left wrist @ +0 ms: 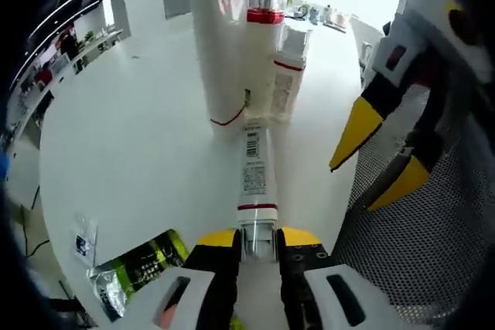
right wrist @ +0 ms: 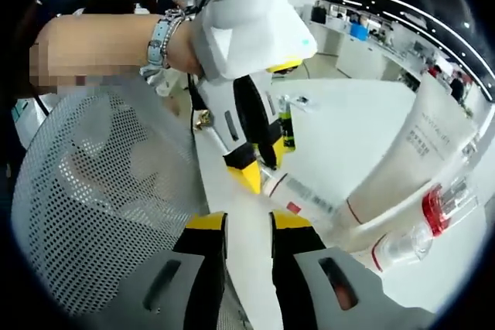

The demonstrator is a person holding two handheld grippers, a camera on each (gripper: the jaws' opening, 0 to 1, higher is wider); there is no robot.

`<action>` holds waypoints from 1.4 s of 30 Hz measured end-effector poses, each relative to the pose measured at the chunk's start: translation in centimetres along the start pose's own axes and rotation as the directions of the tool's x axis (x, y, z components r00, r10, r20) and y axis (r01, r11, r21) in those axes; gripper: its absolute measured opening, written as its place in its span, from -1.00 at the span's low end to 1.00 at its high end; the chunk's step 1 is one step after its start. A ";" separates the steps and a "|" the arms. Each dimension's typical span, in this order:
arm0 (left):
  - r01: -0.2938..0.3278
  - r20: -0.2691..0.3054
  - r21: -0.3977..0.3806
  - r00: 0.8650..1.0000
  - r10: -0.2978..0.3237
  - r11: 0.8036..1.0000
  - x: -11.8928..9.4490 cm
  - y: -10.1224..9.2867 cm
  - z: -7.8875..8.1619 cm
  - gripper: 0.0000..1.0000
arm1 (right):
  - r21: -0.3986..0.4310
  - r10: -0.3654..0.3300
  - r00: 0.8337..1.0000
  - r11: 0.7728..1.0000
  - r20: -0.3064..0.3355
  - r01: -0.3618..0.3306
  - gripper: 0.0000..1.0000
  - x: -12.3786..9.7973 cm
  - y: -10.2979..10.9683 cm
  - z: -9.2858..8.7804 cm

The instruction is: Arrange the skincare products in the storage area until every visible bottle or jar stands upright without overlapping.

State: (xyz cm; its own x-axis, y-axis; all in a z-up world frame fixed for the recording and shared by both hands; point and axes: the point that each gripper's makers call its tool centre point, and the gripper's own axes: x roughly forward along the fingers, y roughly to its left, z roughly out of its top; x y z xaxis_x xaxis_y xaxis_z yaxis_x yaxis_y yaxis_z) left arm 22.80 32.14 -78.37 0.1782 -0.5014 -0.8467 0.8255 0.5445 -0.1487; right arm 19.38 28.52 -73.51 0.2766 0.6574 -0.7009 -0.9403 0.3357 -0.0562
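- My left tool (left wrist: 258, 239) sits at the bottom centre of the left gripper view, its yellow-tipped jaws clenched on the clear cap end of a slim white bottle (left wrist: 254, 174) that lies flat on the white surface (left wrist: 139, 144).
- That lying bottle runs up the frame from my jaws, barcode label facing up, a red band just above the cap; its far end touches the base of the big white tube (left wrist: 223, 44).
- The big white tube stands upright at upper centre, with a thin red line near its base.
- Just right of it stand a bottle with a red collar (left wrist: 261, 28) and a smaller white bottle (left wrist: 288, 75) with a red line, close together and touching the tube's side as far as I can tell.
- A green and black packet (left wrist: 143, 268) lies at lower left of the frame, apart from the bottles.
- My right tool (left wrist: 383, 156) enters from the right of the left gripper view, above a white mesh basket (left wrist: 433, 245).
- In the right gripper view my right tool (right wrist: 247, 226) is at bottom centre, jaws parted, nothing between them but the basket rim.
- There the left tool (right wrist: 251, 179) shows at centre, held by a hand (right wrist: 116, 44) with a bracelet at upper left, nipping the lying bottle's end.
- The mesh basket (right wrist: 100, 206) fills the left side.
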 end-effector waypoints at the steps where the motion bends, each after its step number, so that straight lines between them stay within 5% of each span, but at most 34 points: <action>1: 0.009 0.005 -0.020 1.000 -0.009 1.000 -0.2 -0.1 0.1 -0.61 | -0.006 -0.014 1.000 1.000 0.013 0.014 -0.58 -0.1 -0.2 0.2; 9: 0.137 0.026 -0.158 0.991 -0.135 0.978 -1.7 -2.0 0.7 -0.61 | -0.127 -0.096 0.991 0.986 0.093 0.107 -0.46 -0.7 -1.2 1.9; 13: 0.258 0.039 -0.222 0.966 -0.256 0.940 -2.8 -3.8 1.3 -0.61 | -0.209 -0.115 0.989 0.969 0.089 0.131 -0.41 -0.6 -0.9 2.0; 20: 0.295 0.061 -0.235 0.955 -0.289 0.926 -3.3 -4.1 1.5 -0.61 | -0.373 -0.179 0.983 0.910 0.034 0.179 -0.39 -0.3 -1.4 1.1; 27: 0.383 0.069 -0.242 0.923 -0.378 0.892 -3.9 -5.6 1.5 -0.61 | -0.432 -0.219 0.976 0.881 -0.010 0.193 -0.38 -0.1 -1.9 0.3; 30: 0.391 0.075 -0.237 0.920 -0.385 0.889 -4.0 -5.7 1.6 -0.61 | -0.453 -0.230 0.972 0.871 -0.038 0.188 -0.48 0.1 -2.1 -0.3; 35: 0.397 0.112 -0.240 0.918 -0.381 0.886 -4.4 -5.5 2.1 -0.61 | -0.418 -0.228 0.973 0.889 -0.046 0.189 -0.53 -0.1 -2.4 -0.5; 38: 0.406 0.166 -0.246 0.912 -0.375 0.880 -4.7 -5.2 2.9 -0.61 | -0.349 -0.219 0.974 0.918 -0.055 0.187 -0.54 -0.2 -2.6 -0.7; 42: 0.416 0.256 -0.246 0.899 -0.355 0.876 -5.0 -4.6 4.2 -0.60 | -0.306 -0.229 0.972 0.930 -0.050 0.204 -0.56 -0.6 -3.3 -0.6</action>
State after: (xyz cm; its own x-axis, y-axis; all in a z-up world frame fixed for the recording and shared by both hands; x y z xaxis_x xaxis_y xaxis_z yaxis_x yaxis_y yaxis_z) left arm 20.41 29.29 -71.32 0.0039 -0.8162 -0.5778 0.6651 0.4336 -0.6080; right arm 22.20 26.68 -73.33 0.4746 0.5282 -0.7041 -0.8788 0.2395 -0.4128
